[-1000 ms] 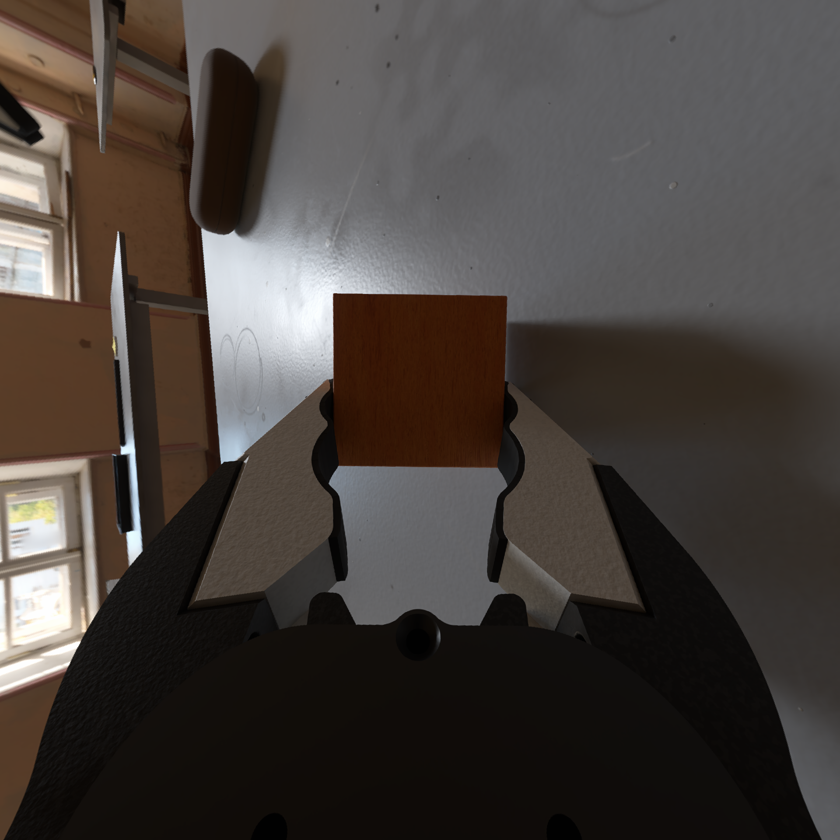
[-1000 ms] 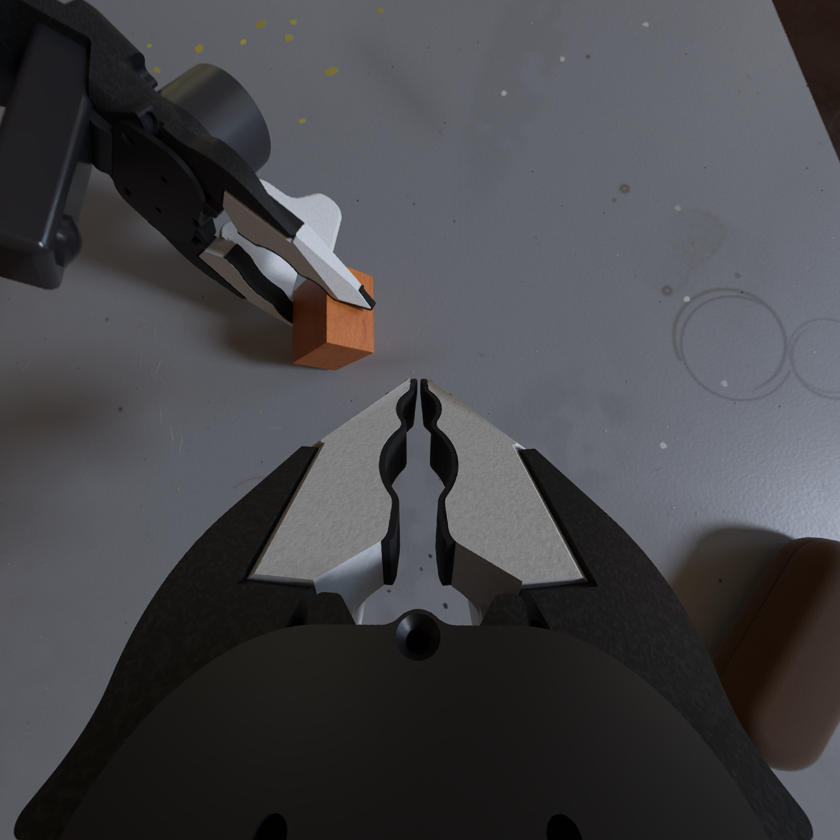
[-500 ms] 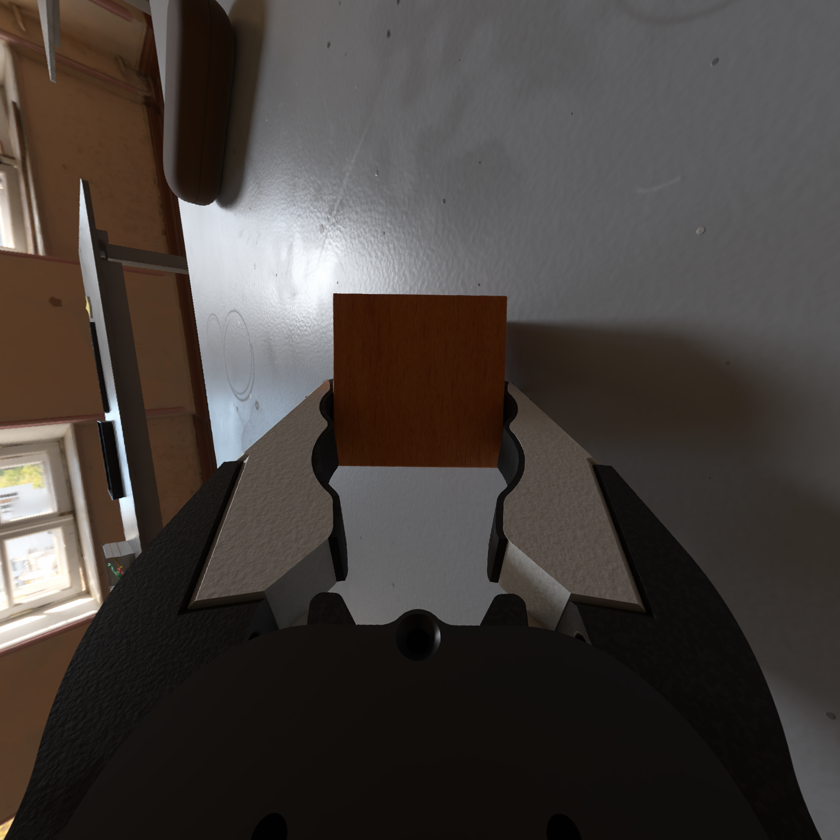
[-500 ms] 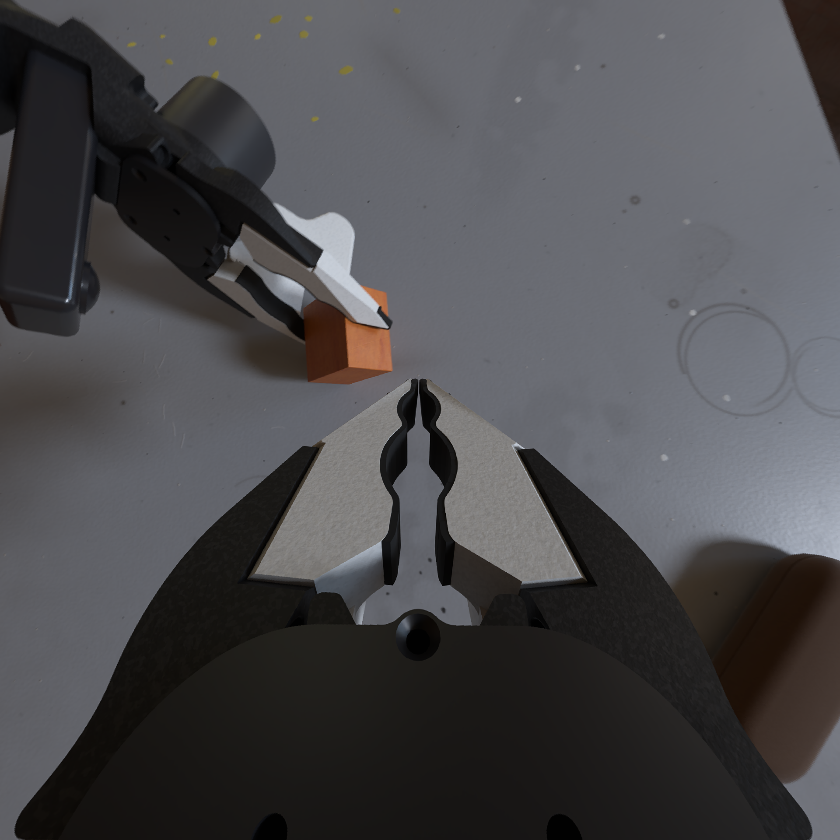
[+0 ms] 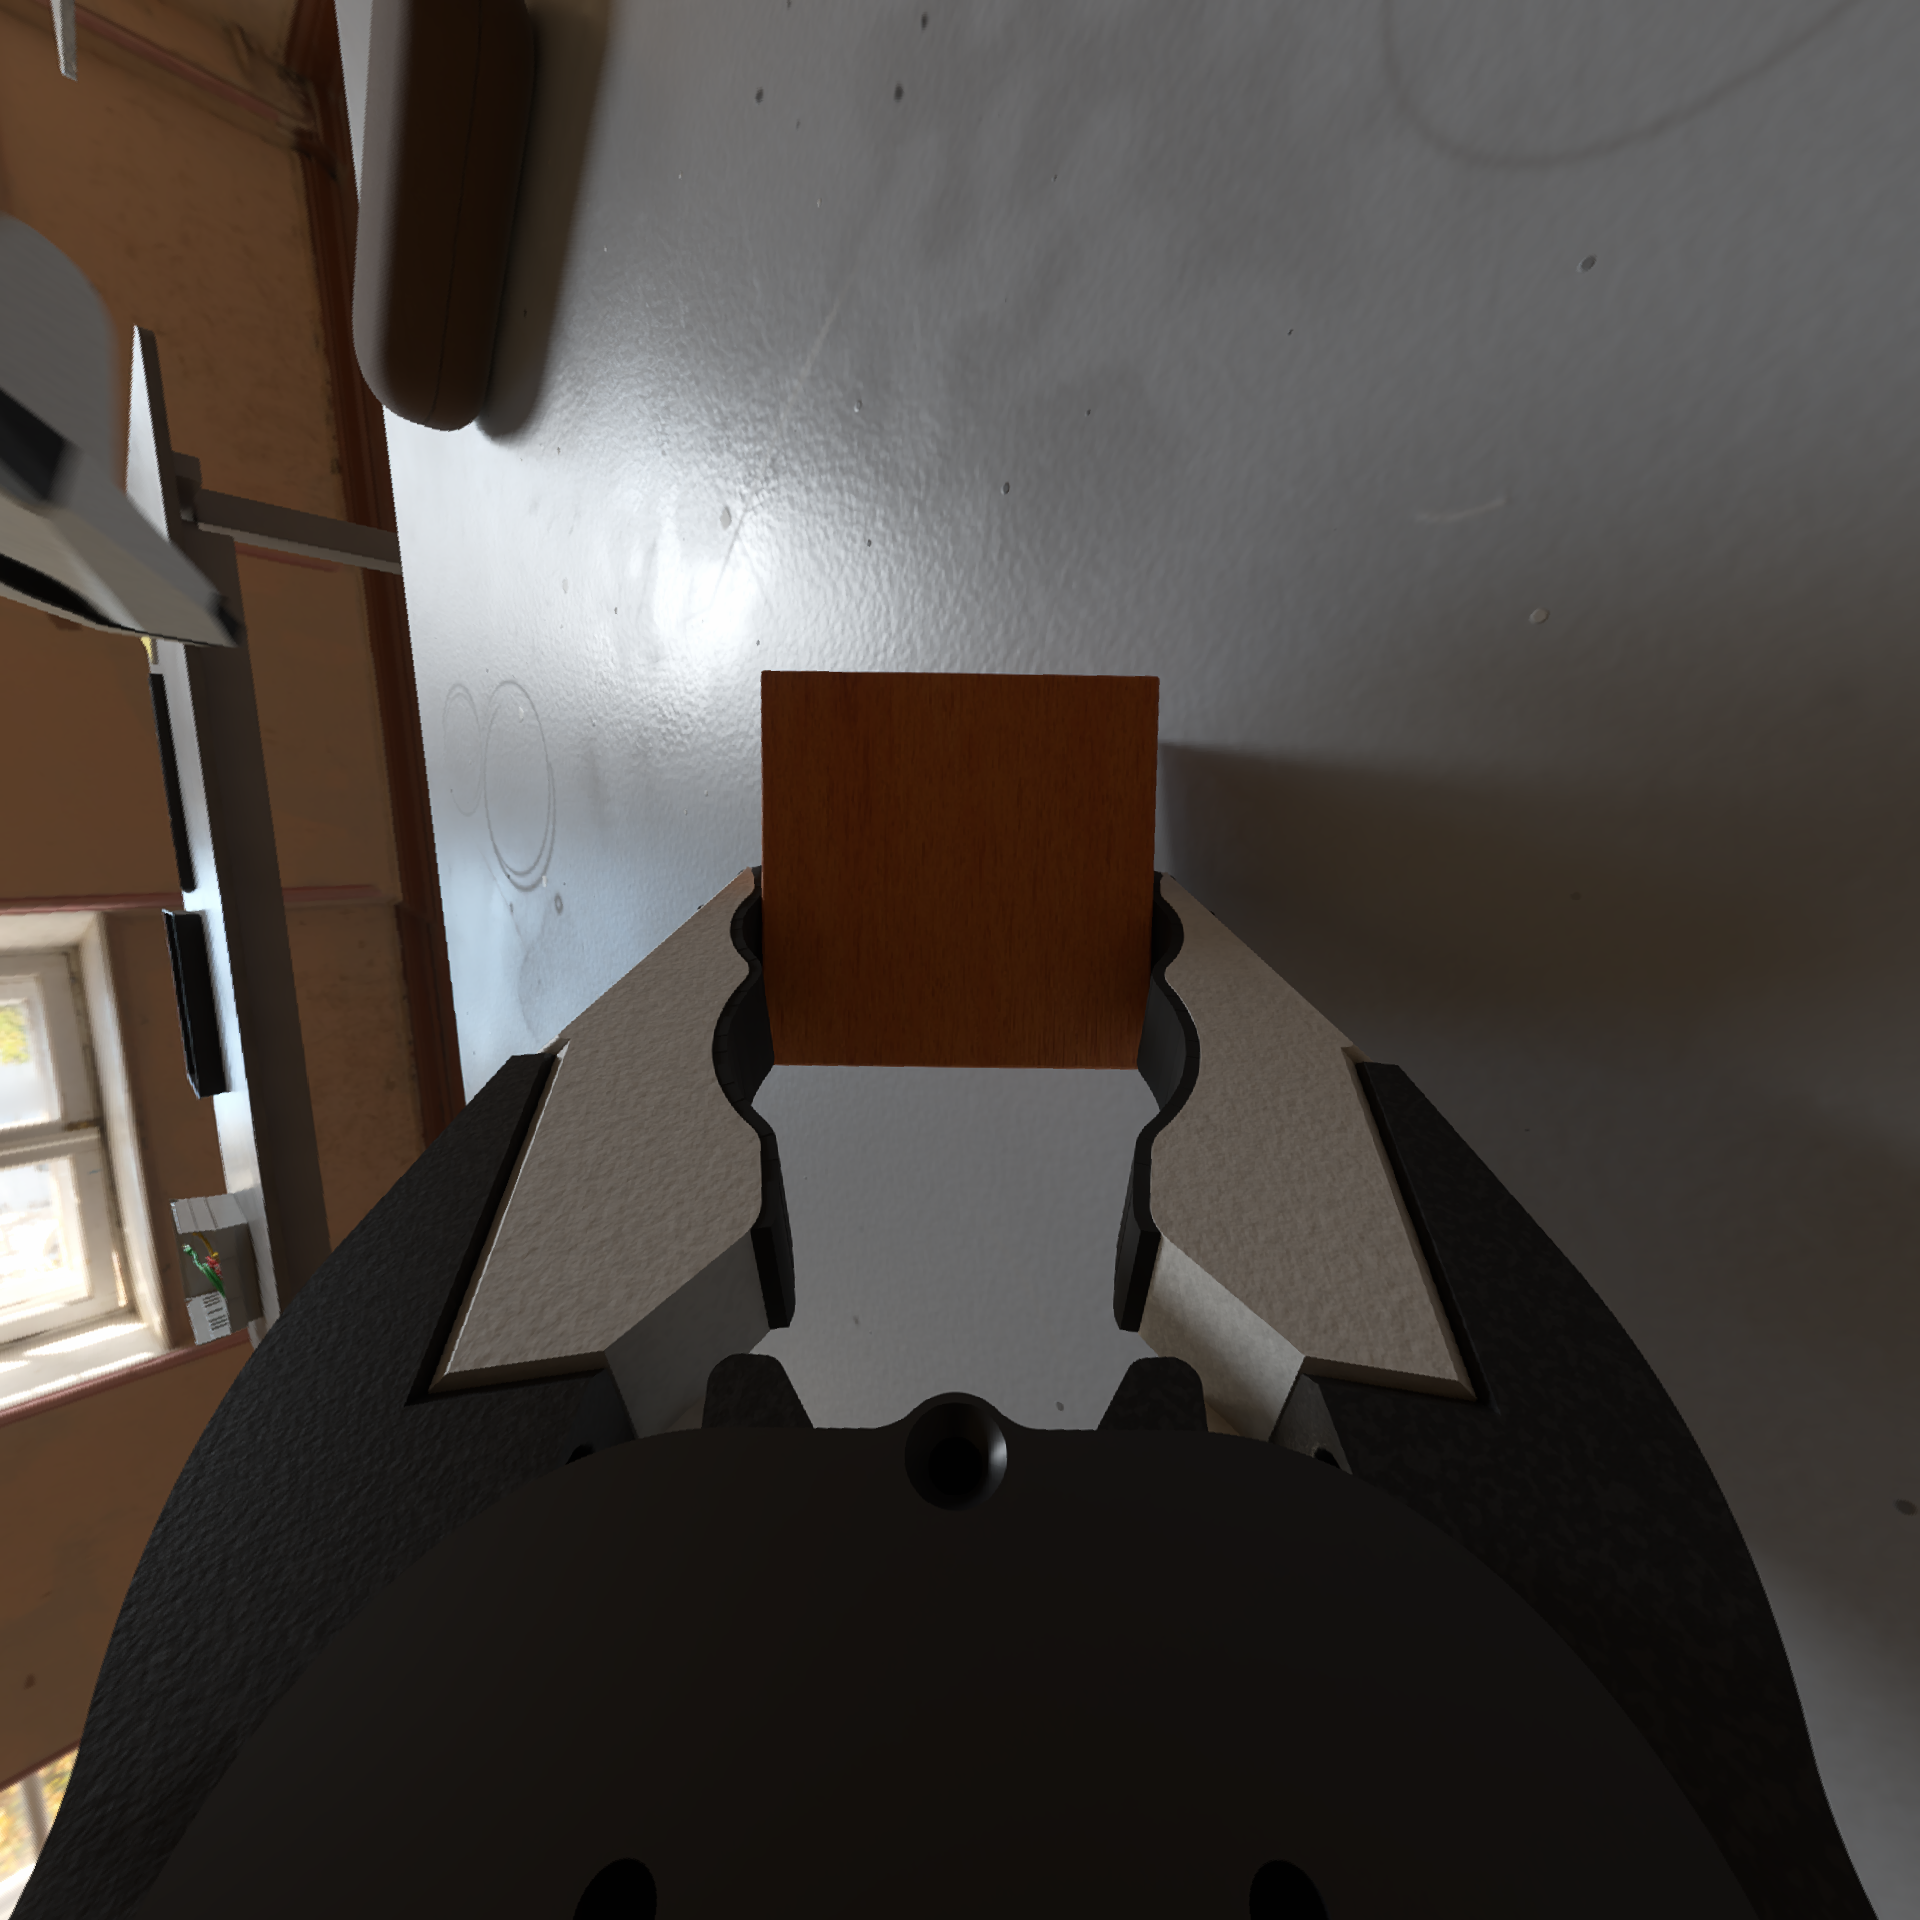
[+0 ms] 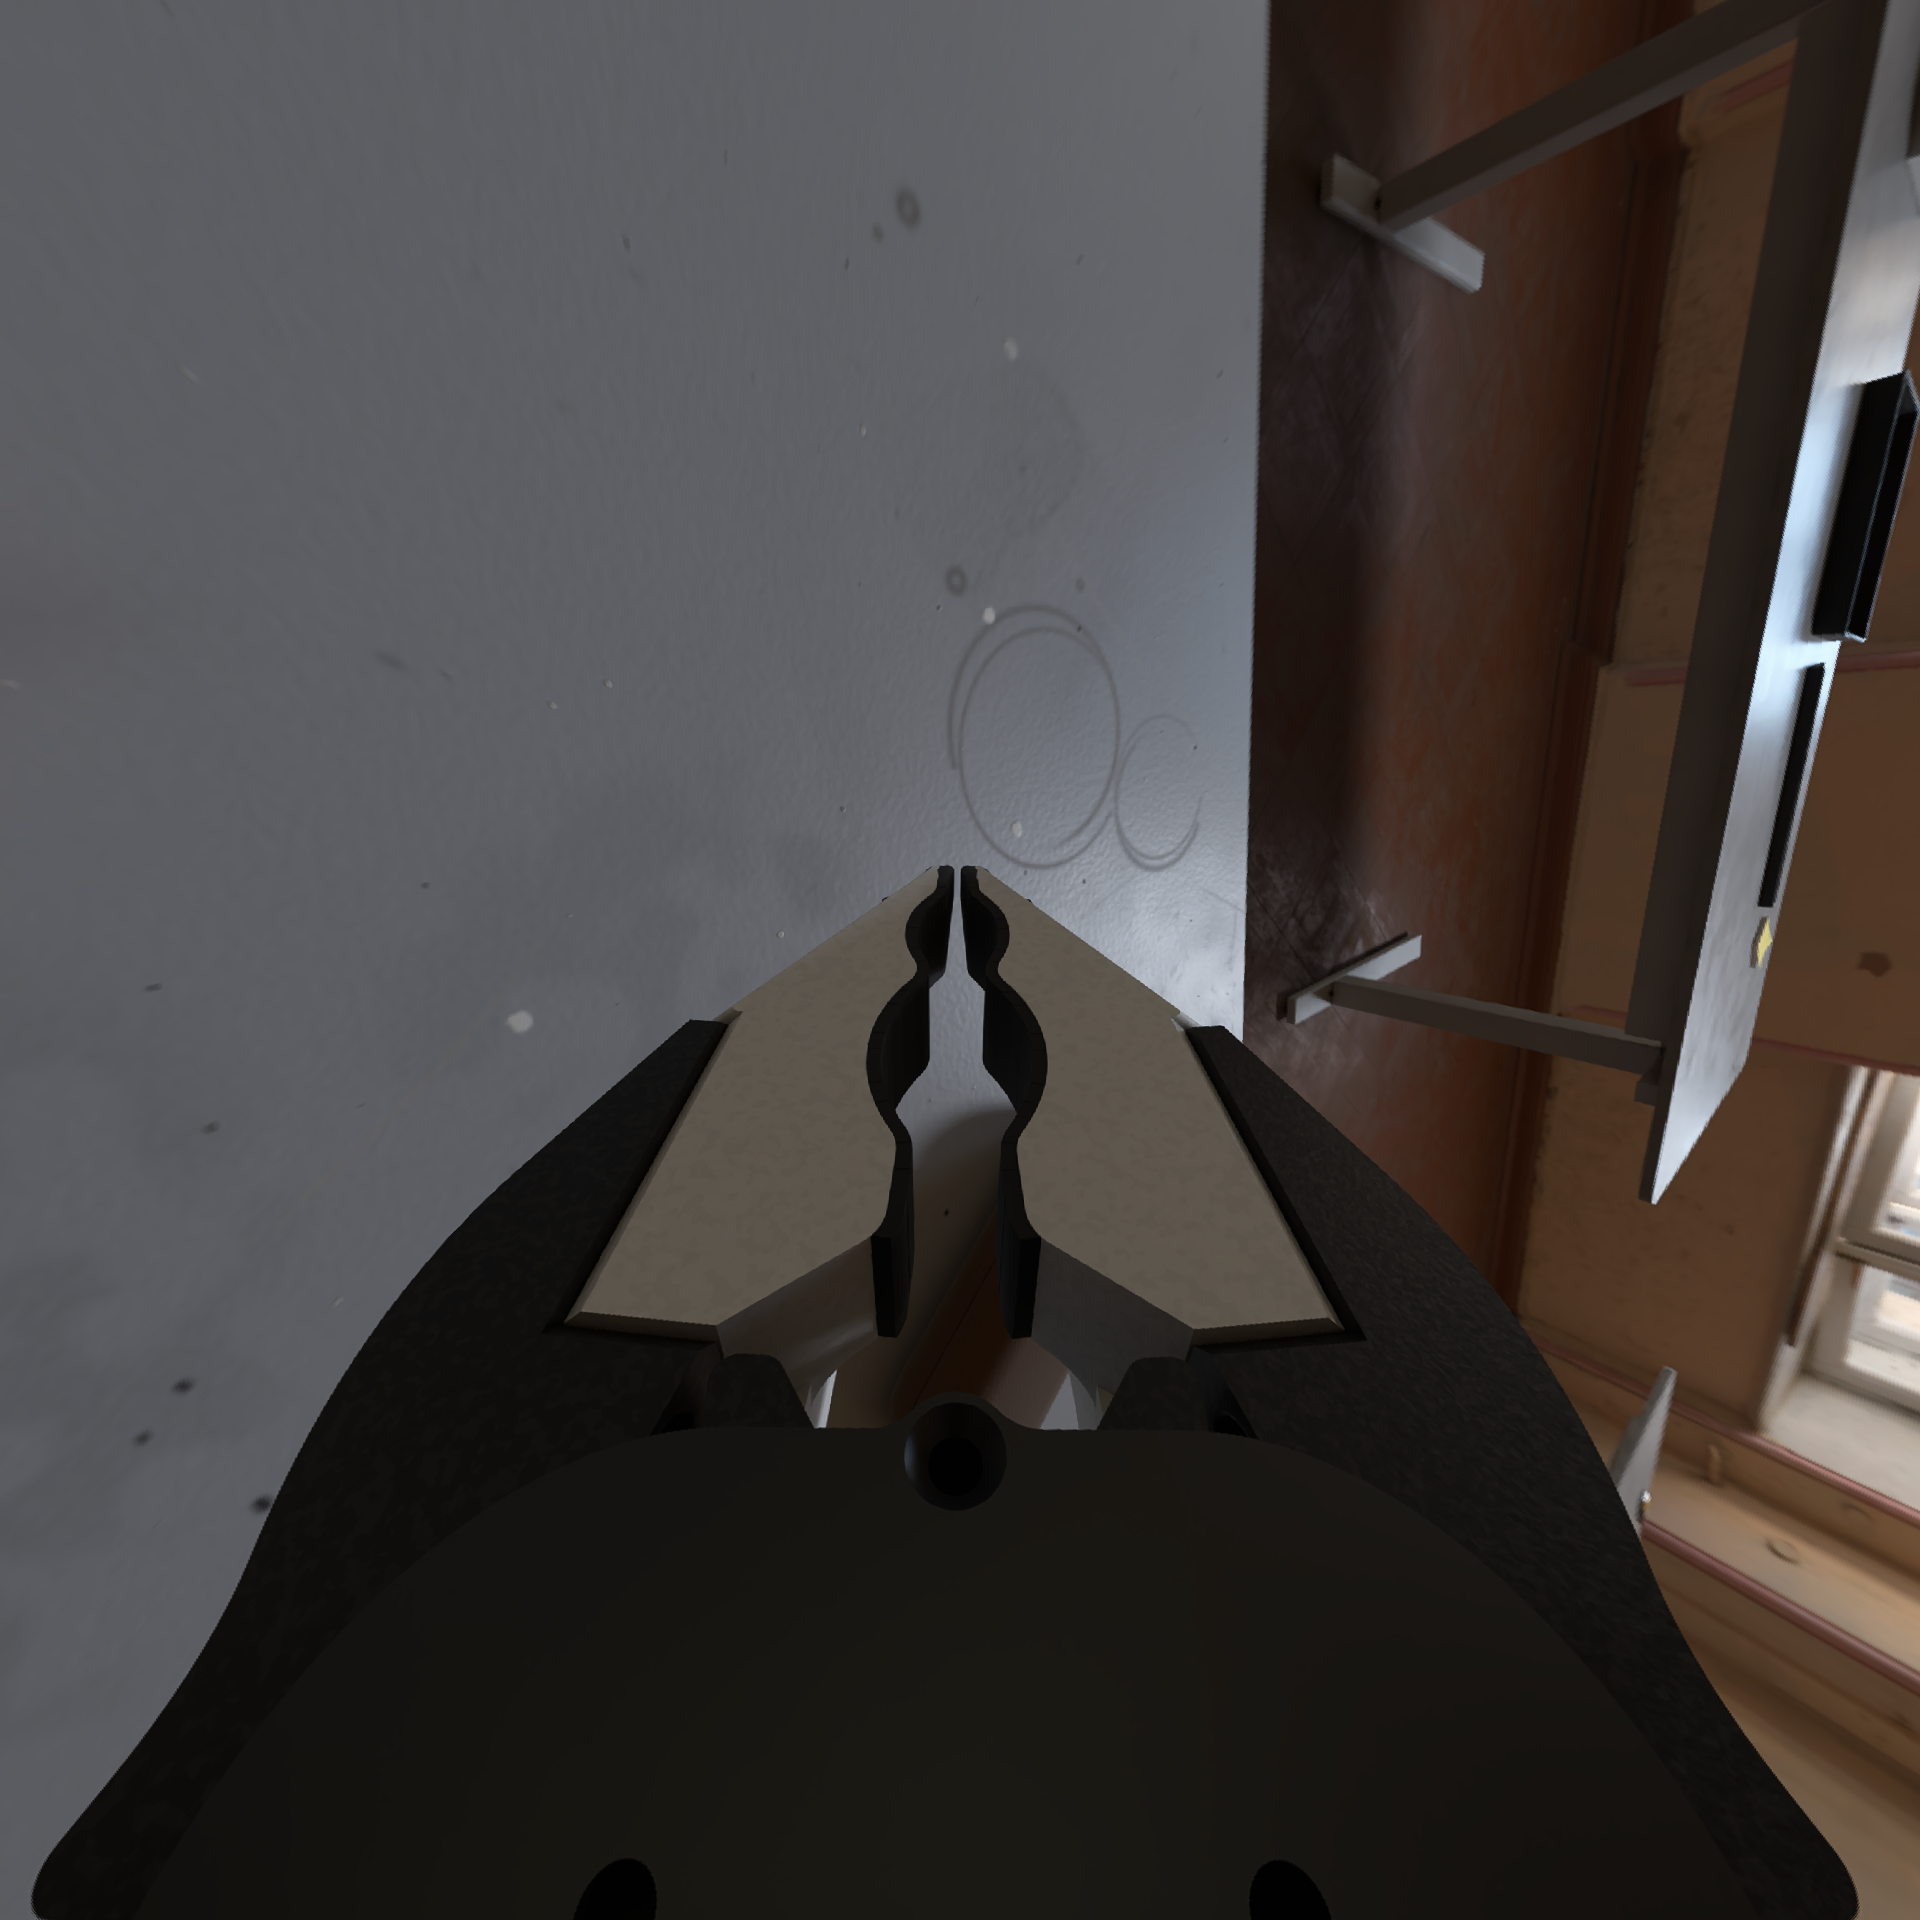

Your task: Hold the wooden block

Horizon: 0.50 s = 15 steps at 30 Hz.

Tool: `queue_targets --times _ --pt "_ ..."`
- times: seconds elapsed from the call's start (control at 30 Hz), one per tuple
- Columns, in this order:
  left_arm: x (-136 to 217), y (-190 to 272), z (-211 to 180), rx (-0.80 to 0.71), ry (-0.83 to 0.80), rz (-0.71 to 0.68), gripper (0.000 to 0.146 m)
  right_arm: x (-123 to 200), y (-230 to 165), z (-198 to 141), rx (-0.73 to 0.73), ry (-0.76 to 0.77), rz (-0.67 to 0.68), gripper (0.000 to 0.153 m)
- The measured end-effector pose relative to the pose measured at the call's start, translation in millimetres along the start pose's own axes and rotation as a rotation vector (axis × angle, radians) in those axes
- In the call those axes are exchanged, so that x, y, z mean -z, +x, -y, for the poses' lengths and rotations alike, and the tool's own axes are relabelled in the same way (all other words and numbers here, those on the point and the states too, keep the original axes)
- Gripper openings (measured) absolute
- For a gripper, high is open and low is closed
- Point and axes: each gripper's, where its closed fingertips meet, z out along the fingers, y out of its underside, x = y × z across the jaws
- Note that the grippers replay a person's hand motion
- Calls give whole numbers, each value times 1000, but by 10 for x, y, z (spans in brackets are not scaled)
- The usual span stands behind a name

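Observation:
The wooden block (image 5: 958, 873), an orange-brown cube, sits between the fingertips of my left gripper (image 5: 956, 883), which is shut on its two sides. The block is close over the grey table (image 5: 1351, 416); I cannot tell if it touches. My right gripper (image 6: 956, 873) is shut and empty, its tips together over the grey table (image 6: 520, 520) near the table's edge (image 6: 1252, 623). The block and the left gripper do not show in the right wrist view.
A brown rounded case (image 5: 447, 208) lies by the table edge, beyond the block to the left. A blurred grey-white shape (image 5: 94, 499) shows at the far left. Ring marks (image 6: 1049, 738) lie ahead of the right gripper. Past the edge are a wooden floor and a grey frame (image 6: 1766, 727).
The right gripper has swung away: the block and left gripper have left its view, which now faces the table edge. The left gripper keeps its hold and has moved nearer the brown case.

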Motion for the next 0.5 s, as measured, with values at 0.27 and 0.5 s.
queue_targets --times 0.27,0.5 --pt "14 27 40 35 -5 -15 71 -454 -194 -7 -94 -4 74 26" --pt "16 34 62 94 -11 -56 71 340 44 188 -354 228 81 73"
